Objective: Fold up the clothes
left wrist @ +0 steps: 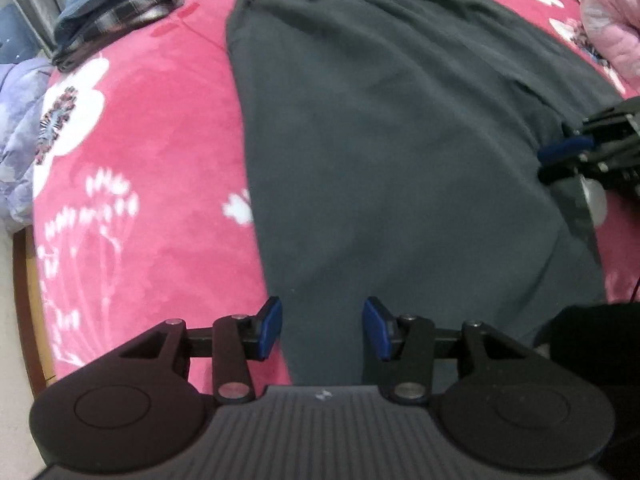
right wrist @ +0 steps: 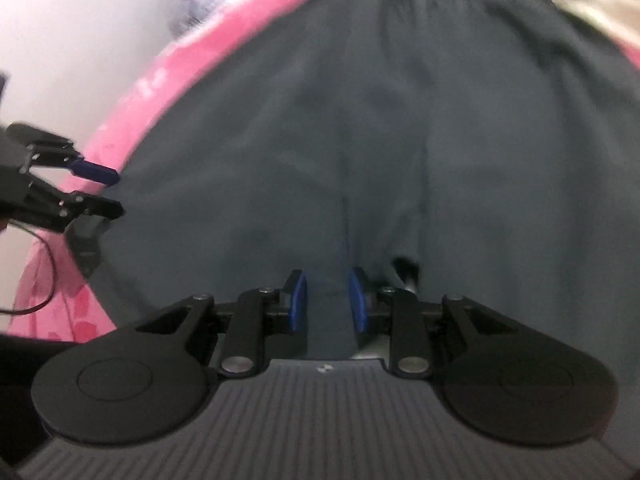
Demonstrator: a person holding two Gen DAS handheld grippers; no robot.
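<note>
Dark grey garment (left wrist: 400, 140) spread flat, lightly creased.

left gripper (left wrist: 322, 328) points steeply down, blue pads (left wrist: 269, 328) parted with a wide gap, nothing pinched between them. right gripper (right wrist: 327, 303) also tilts down, jaws parted more narrowly, pads (right wrist: 298, 304) clear of any grip.

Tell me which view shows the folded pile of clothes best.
The left wrist view: the folded pile sits sharp at the far left corner of the pink blanket. The right wrist view gives only a blurred dark sliver at its top edge.
</note>
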